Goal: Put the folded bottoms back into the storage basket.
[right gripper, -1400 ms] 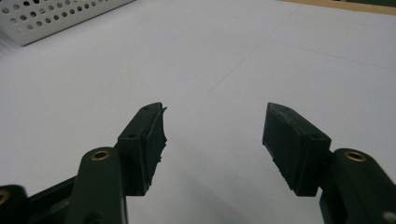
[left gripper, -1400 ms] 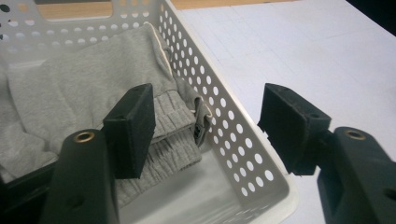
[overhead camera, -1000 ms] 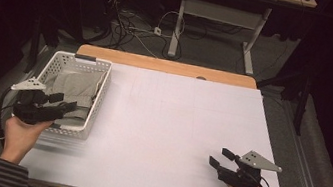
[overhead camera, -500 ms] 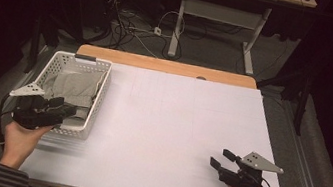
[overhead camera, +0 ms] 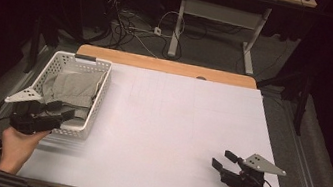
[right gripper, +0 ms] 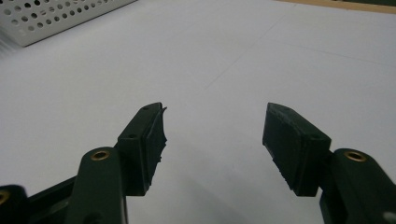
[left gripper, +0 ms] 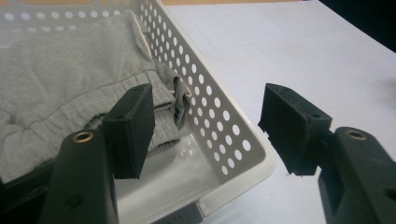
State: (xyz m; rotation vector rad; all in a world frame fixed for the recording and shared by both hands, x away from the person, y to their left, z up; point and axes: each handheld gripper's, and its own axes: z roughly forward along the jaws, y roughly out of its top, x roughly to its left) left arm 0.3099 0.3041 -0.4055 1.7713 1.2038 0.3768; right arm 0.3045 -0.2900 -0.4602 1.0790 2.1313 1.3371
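We are holding the left gripper [overhead camera: 57,115], jaws spread, over the near corner of the white perforated basket [left gripper: 243,154], where grey sweatpants [overhead camera: 71,88], probably, are lying. We should be reaching deeper for the waistband. The right gripper [overhead camera: 225,161] is resting, jaws spread, on the table [overhead camera: 174,125].

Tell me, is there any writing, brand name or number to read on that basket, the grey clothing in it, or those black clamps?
None: the white perforated basket, the grey garment inside it, the white table cover, the left gripper and the right gripper bear no readable words, numbers or signs.
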